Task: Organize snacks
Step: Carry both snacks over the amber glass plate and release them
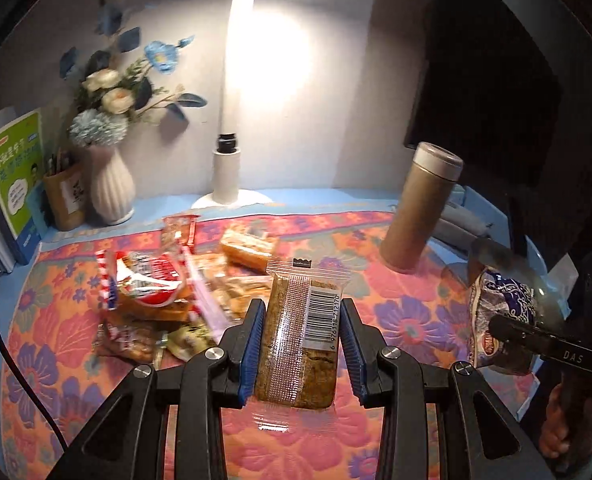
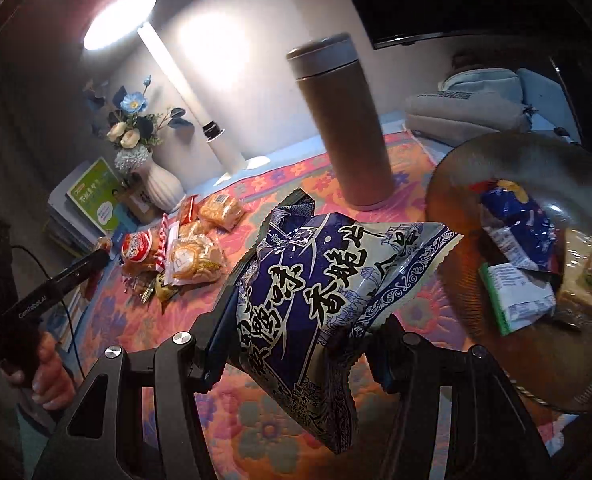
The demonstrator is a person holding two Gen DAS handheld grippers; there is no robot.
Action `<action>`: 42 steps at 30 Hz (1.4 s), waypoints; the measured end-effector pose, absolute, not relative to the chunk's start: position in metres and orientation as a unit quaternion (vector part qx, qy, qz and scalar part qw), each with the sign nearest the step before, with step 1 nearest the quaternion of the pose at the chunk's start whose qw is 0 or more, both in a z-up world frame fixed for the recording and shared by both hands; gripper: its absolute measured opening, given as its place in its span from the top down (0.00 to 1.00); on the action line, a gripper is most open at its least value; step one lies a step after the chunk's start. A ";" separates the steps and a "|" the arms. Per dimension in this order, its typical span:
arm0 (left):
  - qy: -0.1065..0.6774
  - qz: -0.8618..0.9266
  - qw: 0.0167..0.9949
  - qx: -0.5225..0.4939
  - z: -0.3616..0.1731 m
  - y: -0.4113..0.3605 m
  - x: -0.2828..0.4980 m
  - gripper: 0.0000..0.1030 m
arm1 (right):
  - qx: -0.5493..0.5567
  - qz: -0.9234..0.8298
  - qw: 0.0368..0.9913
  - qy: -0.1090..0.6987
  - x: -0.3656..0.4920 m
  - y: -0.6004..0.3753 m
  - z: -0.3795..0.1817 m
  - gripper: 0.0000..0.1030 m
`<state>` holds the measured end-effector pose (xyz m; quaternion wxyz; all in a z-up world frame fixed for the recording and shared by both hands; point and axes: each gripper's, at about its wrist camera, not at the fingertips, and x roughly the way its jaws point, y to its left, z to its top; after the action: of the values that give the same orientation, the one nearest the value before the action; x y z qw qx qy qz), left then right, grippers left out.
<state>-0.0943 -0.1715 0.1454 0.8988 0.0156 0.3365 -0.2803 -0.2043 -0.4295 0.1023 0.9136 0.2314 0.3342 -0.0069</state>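
- The left gripper (image 1: 300, 334) points forward and downward, its fingers (image 1: 252, 340) pressed on both sides of a clear-wrapped brown snack bar (image 1: 296, 332).
- The right gripper (image 2: 296, 320) tilts downward too, clamped on a blue-and-white snack bag (image 2: 315, 292).
- The left hand (image 2: 48, 376) wraps its gripper's handle.
- The right hand (image 1: 559, 428) grips its own handle, fingers curled.

A flowered cloth (image 1: 407, 320) covers the table, bearing a heap of snack packets (image 1: 168, 292) at left, a flask (image 1: 419, 208) and brown plate (image 2: 491, 160) at right, lamp (image 1: 228, 176) and vase (image 1: 110, 188) beyond.
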 end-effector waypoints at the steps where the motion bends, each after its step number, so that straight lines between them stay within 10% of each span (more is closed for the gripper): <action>1: 0.337 -0.294 0.894 0.019 0.147 -0.188 -0.098 0.66 | 0.236 -0.017 0.915 0.328 -0.211 -0.440 0.105 0.46; 30: 0.349 -0.470 0.808 0.070 0.141 -0.461 -0.144 0.66 | 0.289 -0.196 0.905 0.242 -0.268 -0.608 0.124 0.44; 32: 0.359 -0.475 0.800 0.069 0.135 -0.467 -0.138 0.60 | 0.267 -0.189 0.909 0.258 -0.256 -0.607 0.123 0.41; 34: 0.367 -0.455 0.808 0.080 0.128 -0.470 -0.134 0.34 | 0.265 -0.196 0.899 0.289 -0.248 -0.610 0.118 0.40; 42: 0.372 -0.445 0.811 0.069 0.120 -0.416 -0.125 0.34 | 0.279 -0.188 0.895 0.291 -0.270 -0.599 0.111 0.40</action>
<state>-0.1248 -0.4158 0.1204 0.8114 0.0691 0.3724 -0.4451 -0.2700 -0.5991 0.1106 0.8955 0.2794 0.2912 -0.1878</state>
